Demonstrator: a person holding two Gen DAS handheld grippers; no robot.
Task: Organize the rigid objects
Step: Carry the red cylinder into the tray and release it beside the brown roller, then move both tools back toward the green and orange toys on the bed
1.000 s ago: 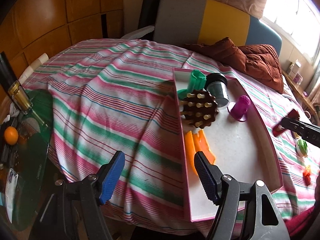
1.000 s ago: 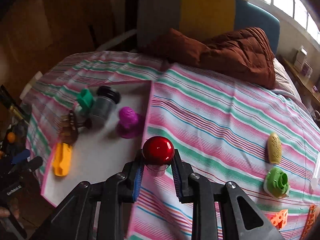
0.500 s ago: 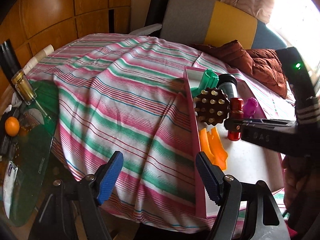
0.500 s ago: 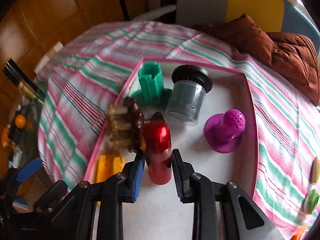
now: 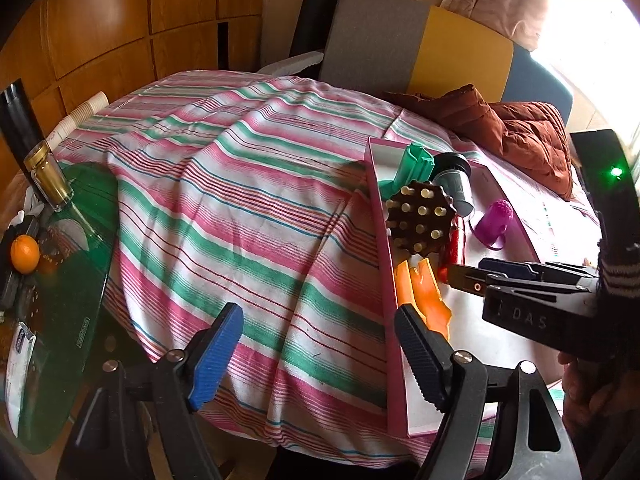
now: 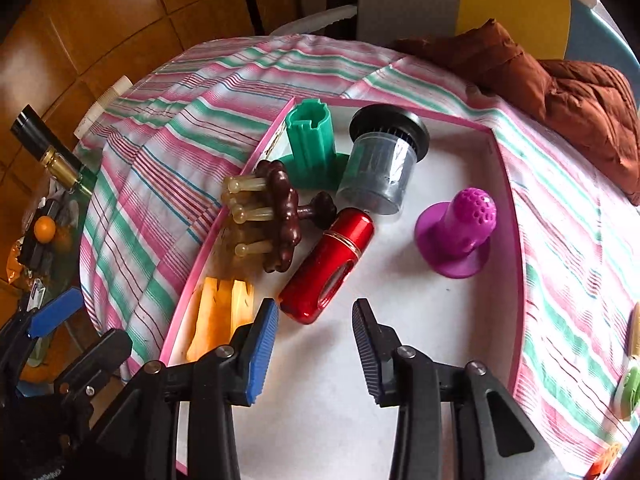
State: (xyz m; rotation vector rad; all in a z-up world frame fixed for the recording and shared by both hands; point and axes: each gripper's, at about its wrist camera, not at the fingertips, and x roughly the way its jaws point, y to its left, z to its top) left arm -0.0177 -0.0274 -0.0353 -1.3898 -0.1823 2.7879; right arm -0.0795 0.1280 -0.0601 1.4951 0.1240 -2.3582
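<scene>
A pink-rimmed white tray (image 6: pixel 516 208) (image 5: pixel 382 240) lies on the striped cloth. In it lies a red cylinder (image 6: pixel 328 264) (image 5: pixel 454 246) on its side, against a brown massager with pegs (image 6: pixel 280 216) (image 5: pixel 418 216). My right gripper (image 6: pixel 316 328) hangs just in front of the cylinder, its jaws opening, pads clear of it and nothing between them. Also in the tray are a green piece (image 6: pixel 310 140), a grey jar with a black lid (image 6: pixel 380 164), a purple piece (image 6: pixel 464 228) and an orange piece (image 6: pixel 220 316). My left gripper (image 5: pixel 320 344) is opening, empty, over the cloth beside the tray's near-left rim.
A brown jacket (image 6: pixel 560 92) lies on the table's far right. Small green and orange items (image 6: pixel 628 388) sit on the cloth at the right edge. To the left, a green glass table (image 5: pixel 60 280) carries a bottle (image 5: pixel 46 176) and an orange (image 5: pixel 25 254). A chair (image 5: pixel 400 40) stands behind.
The right gripper carried the red cylinder from over the cloth into the tray, laid it beside the brown massager and let go. The left gripper's jaws widened a little.
</scene>
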